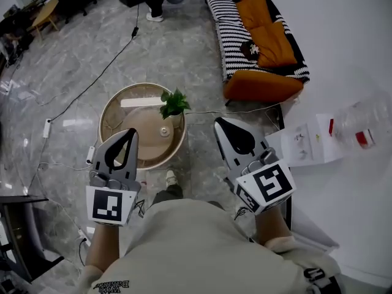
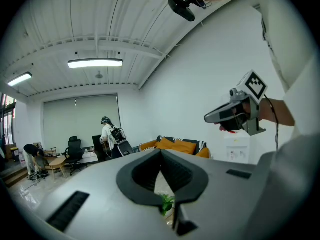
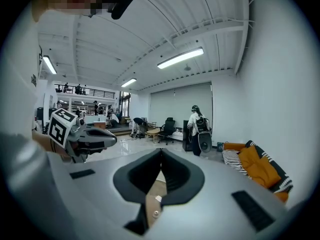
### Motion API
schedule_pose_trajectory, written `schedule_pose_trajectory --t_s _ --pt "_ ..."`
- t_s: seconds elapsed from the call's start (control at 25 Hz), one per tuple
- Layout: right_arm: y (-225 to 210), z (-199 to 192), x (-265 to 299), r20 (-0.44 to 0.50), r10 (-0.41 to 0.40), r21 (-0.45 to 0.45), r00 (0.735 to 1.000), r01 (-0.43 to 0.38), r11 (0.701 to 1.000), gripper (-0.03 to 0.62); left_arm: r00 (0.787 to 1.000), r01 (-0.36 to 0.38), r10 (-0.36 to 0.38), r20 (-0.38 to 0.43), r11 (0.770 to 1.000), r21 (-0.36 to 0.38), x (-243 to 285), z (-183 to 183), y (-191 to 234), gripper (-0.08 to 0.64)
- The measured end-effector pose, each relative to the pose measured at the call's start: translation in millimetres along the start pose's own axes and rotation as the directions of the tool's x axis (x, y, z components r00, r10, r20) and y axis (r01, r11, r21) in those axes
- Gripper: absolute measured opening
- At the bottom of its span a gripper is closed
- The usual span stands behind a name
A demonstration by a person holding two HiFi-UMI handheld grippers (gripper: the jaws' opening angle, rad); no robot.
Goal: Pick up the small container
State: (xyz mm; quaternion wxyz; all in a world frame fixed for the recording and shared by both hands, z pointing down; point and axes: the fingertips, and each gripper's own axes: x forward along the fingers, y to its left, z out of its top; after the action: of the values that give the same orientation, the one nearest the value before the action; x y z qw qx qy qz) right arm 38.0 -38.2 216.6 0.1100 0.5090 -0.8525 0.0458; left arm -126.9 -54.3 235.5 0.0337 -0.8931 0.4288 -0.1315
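Smooth grey left gripper (image 1: 131,132) and right gripper (image 1: 219,123), jaws together, empty, near a round, perhaps wooden table (image 1: 146,120)

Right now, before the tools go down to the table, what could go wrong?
The left tool and right tool are shut; unopened, they could knock the container away. The plant stands close beside it and may be hit. A cable crosses the floor near the table: trip risk.

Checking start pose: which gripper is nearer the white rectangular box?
Right. The right gripper sits just left of the white rectangular box; the left gripper is much farther left.
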Motion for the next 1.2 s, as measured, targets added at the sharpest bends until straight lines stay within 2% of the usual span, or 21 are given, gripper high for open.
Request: schedule_pose_trajectory --t_s 0.16,0.28,0.44,0.96,1.16,1.2 --pt "-11.7 8.6 41.2 -0.008 -0.023 -0.003 1.0 0.023 1.0 -0.003 1.0 0.027 -0.027 -0.007 1.0 0.005 29.7 -4.9 33.4 0.006" --pt "-20.4 11.6 65.4 -0.015 -0.043 -0.01 0.999 0.043 0.999 -0.003 0.999 0.042 -0.042 -0.001 0.999 -0.023 48.1 -4.8 52.0 0.006" --pt "-31.0 14.2 85.9 -0.011 -0.038 0.001 0.999 0.038 0.999 -0.003 0.999 0.038 -0.037 0.009 0.999 -0.037 67.7 -2.1 66.9 0.006" --pt "-78.1 3.8 118.5 -0.056 0.016 0.013 0.998 -0.015 1.0 -0.003 0.999 0.004 -0.001 0.038 0.997 -0.076 106.6 4.7 70.2 0.008" --pt "-89.6 -4.2 129.0 -0.062 0.052 0.017 0.997 -0.051 0.999 -0.003 1.0 -0.029 0.029 -0.009 0.999 -0.034 123.8 -7.6 65.2 0.011" --pt "-91.8 -6.5 131.7 -0.065 0.056 0.017 0.996 -0.055 0.998 -0.003 0.999 -0.027 0.026 -0.021 0.999 -0.026 128.2 -9.9 63.5 0.032"
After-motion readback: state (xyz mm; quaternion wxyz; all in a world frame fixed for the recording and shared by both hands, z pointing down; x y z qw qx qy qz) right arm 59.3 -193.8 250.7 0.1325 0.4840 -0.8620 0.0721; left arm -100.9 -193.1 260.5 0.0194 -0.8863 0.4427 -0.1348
